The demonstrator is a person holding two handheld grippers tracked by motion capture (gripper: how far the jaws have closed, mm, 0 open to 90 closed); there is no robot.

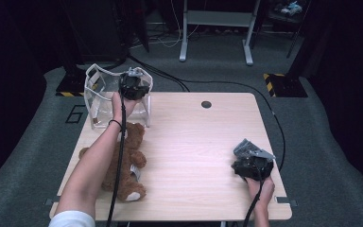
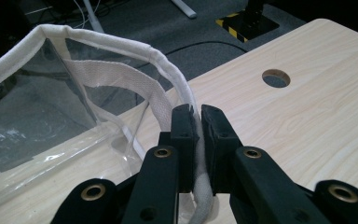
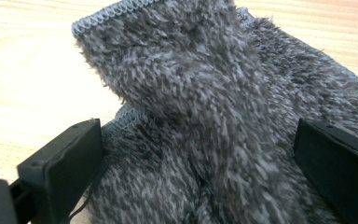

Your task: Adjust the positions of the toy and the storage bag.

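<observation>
Cloth (image 3: 223,112), grey and fuzzy, lies between the right gripper's (image 1: 251,163) spread jaws at the table's near right, not pinched. Far left, the left gripper (image 2: 200,122) is clamped on the clear bag's (image 1: 99,97) white rim, mouth held up. Bag lies well apart, diagonally across.

Clear white-trimmed bag (image 2: 51,116), upright; grey fuzzy cloth (image 3: 205,116)

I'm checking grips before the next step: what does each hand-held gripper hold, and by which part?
The left hand-held gripper pinches the clear bag by its white fabric rim. The right hand-held gripper straddles the grey fuzzy cloth; whether it grips cannot be told.
</observation>
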